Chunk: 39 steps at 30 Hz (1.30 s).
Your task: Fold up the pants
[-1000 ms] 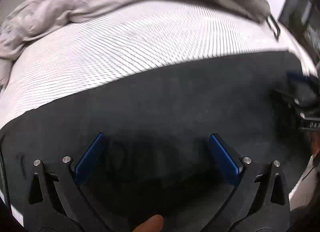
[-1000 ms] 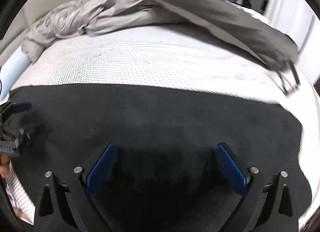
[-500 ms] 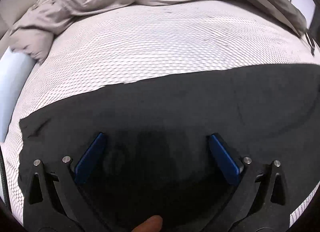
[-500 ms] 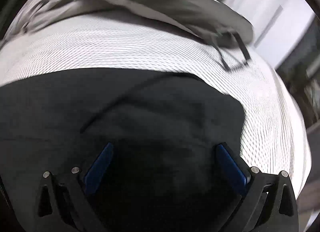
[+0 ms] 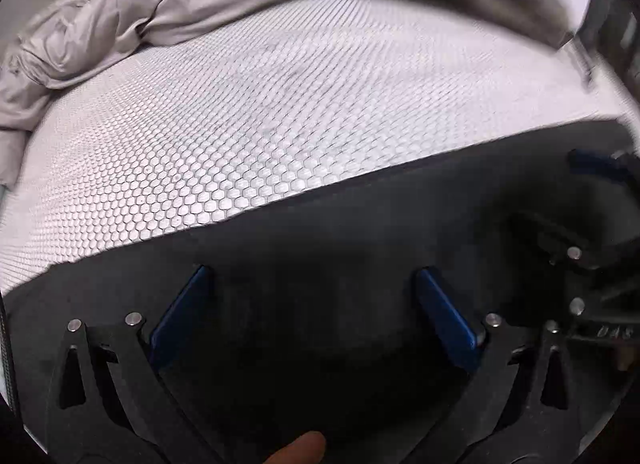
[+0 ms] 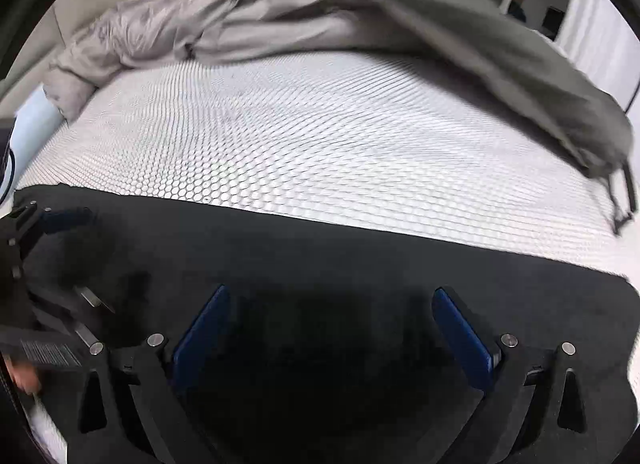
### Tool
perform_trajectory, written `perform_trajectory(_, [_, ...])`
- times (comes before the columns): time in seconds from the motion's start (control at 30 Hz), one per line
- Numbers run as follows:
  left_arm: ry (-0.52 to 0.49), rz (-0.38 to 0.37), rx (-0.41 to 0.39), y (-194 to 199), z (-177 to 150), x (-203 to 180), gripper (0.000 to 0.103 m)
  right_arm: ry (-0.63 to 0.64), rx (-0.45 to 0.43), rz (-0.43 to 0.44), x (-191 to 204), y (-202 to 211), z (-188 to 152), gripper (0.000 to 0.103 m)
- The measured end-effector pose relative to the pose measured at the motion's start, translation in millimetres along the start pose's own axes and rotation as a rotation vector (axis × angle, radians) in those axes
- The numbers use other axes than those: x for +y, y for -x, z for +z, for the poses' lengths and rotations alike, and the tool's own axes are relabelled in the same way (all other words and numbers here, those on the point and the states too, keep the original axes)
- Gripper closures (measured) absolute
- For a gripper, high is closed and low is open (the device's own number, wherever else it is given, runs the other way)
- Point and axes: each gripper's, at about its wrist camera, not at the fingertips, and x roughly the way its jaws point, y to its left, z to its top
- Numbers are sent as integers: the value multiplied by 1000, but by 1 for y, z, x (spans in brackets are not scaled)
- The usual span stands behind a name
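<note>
Left wrist view shows us the black pants (image 5: 320, 248) spread flat on the honeycomb mattress (image 5: 280, 112), long axis running sideways under both our tools, our left gripper (image 5: 312, 304) and right gripper (image 6: 332, 320) each wide open, empty, hovering directly above the cloth.

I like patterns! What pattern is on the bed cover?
White honeycomb dots on the bed cover, clearest from the left wrist.

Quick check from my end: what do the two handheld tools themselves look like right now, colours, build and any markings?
Both match: the left tool and right tool have matte black angular frames with triangular cut-outs, silver round pins at the joints, and flat blue pads lining the fingers. The left tool, seen from the right wrist view, carries a small printed label, too blurred to read.
</note>
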Motion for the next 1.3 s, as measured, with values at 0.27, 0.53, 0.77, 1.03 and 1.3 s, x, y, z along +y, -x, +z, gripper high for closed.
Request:
perform_trajectory(0.27, [149,149,-6,15,-37,129,0,-98,37,-161,-89,-2,-38,1])
perform_trajectory(0.53, [84,-13,-94,84,-103,117,1,-203,-59,72,-66,73,-86,2])
perform_trajectory(0.77, [30,-17,-49,78,-156,78,0,131,-45,60,53,70,-125,2])
perform_trajectory(1.03, [108,30,-70,131,-191,95,1,-176,-16,-95,-39,102,-172,2])
perform_trajectory(1.3, [222,-81,-109,172,-198,71,1,-145,-109,181,33,188,-155,2])
